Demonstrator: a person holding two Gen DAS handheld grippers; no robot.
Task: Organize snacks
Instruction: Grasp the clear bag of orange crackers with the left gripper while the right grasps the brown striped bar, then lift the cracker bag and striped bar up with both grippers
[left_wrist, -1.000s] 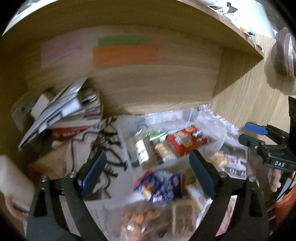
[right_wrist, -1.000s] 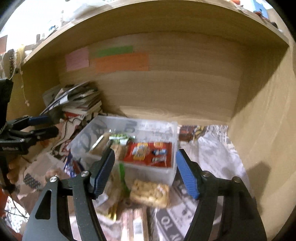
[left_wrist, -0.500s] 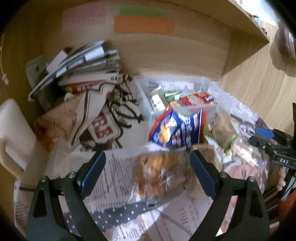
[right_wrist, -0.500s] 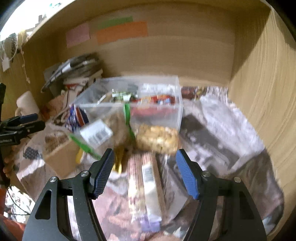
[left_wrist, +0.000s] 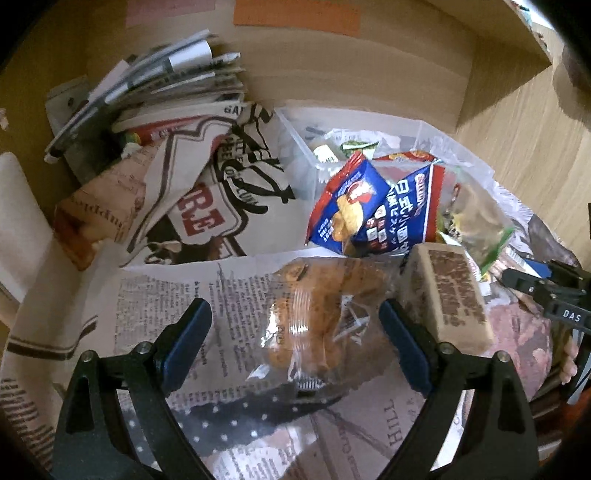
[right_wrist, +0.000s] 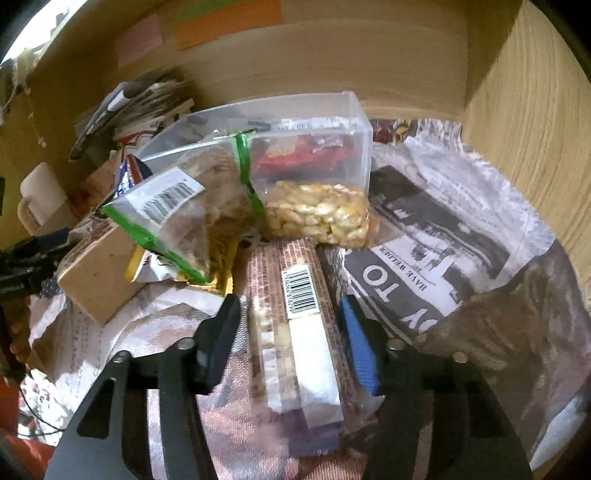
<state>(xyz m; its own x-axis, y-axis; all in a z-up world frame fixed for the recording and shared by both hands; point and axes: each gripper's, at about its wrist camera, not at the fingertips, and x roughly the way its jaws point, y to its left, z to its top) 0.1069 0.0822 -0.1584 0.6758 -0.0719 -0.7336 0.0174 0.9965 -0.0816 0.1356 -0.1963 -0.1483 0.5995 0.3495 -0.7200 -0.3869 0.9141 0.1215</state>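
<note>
Two views differed: only the left showed the blue chip bag (left_wrist: 364, 210) beside the clear bin (right_wrist: 295, 144). The left gripper (left_wrist: 295, 332) gaped around a pastry packet (left_wrist: 321, 314), untouched. The right gripper's (right_wrist: 290, 332) jaws were closing around the long snack bar (right_wrist: 295, 325) before the bin.

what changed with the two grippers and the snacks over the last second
Both grippers came down over the pile. The right gripper now straddles the long barcoded snack pack, its jaws closing. The left gripper stays wide open around the clear-wrapped pastry. The clear bin and the snacks stayed put.
</note>
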